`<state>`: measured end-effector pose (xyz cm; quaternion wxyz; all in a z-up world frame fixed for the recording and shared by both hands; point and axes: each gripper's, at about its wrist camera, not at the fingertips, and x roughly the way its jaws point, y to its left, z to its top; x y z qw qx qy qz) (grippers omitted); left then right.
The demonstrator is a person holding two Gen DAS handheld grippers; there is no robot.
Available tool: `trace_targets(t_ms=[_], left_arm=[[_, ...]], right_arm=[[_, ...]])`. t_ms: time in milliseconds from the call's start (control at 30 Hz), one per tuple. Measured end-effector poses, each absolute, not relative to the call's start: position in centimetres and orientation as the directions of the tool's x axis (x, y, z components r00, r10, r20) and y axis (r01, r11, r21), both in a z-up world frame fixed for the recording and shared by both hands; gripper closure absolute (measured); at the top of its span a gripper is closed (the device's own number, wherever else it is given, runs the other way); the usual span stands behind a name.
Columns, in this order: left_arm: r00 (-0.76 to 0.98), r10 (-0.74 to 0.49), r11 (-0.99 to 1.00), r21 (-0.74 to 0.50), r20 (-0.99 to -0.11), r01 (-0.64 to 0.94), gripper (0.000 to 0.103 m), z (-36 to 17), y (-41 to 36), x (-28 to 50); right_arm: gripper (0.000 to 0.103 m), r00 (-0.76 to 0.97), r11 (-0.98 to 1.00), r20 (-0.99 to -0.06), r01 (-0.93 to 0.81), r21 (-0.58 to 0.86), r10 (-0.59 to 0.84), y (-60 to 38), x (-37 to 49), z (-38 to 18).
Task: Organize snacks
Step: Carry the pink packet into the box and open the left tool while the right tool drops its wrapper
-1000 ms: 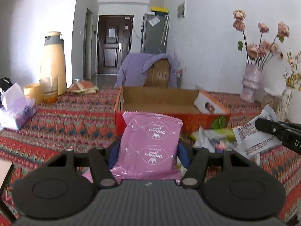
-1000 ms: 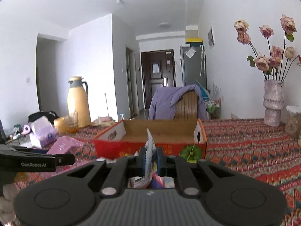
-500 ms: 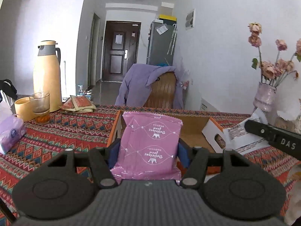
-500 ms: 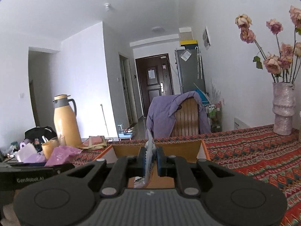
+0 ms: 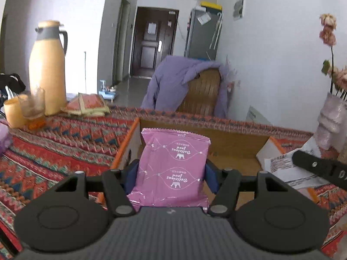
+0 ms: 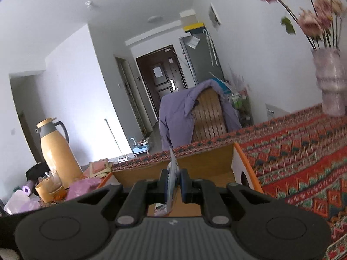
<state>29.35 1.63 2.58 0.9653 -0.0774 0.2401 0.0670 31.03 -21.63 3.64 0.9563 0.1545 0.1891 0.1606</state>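
Pink foil fills the left gripper (image 5: pixel 172 173): one pink snack packet (image 5: pixel 173 166), upright, pinched by its two side edges between half-spread jaws and hanging over the near left end of the single cardboard box (image 5: pixel 236 143) on the patterned tabletop (image 5: pixel 65 143). Printed upside down on it, twice, is "Delicious food" under a small crown; the smaller line below is too fine to read. The right gripper (image 6: pixel 174 183) has its jaws nearly together on one thin white packet (image 6: pixel 173 169), held edge-on above the same box (image 6: pixel 208 162); from the left wrist view that packet (image 5: pixel 288 164) shows lines of black print, unreadable. One tan thermos (image 5: pixel 47 69), one glass (image 5: pixel 32 106), one yellow cup (image 5: pixel 12 112) and one vase of dried roses (image 6: pixel 329 86) stand around.

A second ago both packets were short of the box, its red front wall facing the cameras; now that wall is out of sight below and they are over the interior. Neither grip has changed.
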Motion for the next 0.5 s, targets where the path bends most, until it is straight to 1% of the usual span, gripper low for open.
trace_targets(t_ms=[133,233,267,300,333,367,400,433,467,500], left_arm=[[0.861,0.088,0.98,-0.113,-0.502,-0.166,0.04,0.9,2.1,30.1],[0.86,0.087,0.98,-0.113,-0.503,-0.165,0.04,0.6,2.3,30.0],[0.863,0.09,0.98,-0.111,-0.497,-0.166,0.033,0.6,2.4,29.8],[0.87,0.09,0.98,-0.111,-0.485,-0.163,0.023,0.7,2.4,29.5],[0.875,0.094,0.98,-0.111,-0.475,-0.165,0.018,0.8,2.4,29.4],[0.879,0.099,0.98,-0.11,-0.466,-0.168,0.008,0.9,2.4,29.2],[0.883,0.104,0.979,-0.108,-0.458,-0.171,0.0,1.0,2.3,28.9],[0.885,0.109,0.979,-0.106,-0.453,-0.175,0.0,1.1,2.3,28.7],[0.887,0.114,0.979,-0.104,-0.447,-0.178,0.0,1.3,2.3,28.5],[0.889,0.115,0.979,-0.101,-0.443,-0.177,0.0,1.4,2.3,28.3]], right_arm=[[0.092,0.859,0.895,-0.354,-0.23,0.381,0.371,-22.4,32.3,2.0],[0.092,0.845,0.896,-0.381,-0.226,0.382,0.375,-22.5,33.0,1.3],[0.089,0.841,0.897,-0.389,-0.226,0.381,0.377,-22.5,33.1,1.1],[0.089,0.836,0.897,-0.395,-0.228,0.379,0.38,-22.4,33.1,1.0],[0.088,0.834,0.897,-0.4,-0.229,0.377,0.381,-22.3,32.9,0.9],[0.084,0.833,0.9,-0.404,-0.228,0.373,0.378,-22.3,32.9,0.8],[0.079,0.833,0.902,-0.409,-0.223,0.369,0.373,-22.4,32.9,0.7],[0.063,0.834,0.905,-0.411,-0.218,0.366,0.368,-22.4,32.9,0.6],[0.045,0.838,0.908,-0.412,-0.209,0.363,0.357,-22.3,32.6,0.6],[0.038,0.844,0.914,-0.411,-0.2,0.353,0.344,-22.3,32.4,0.6]])
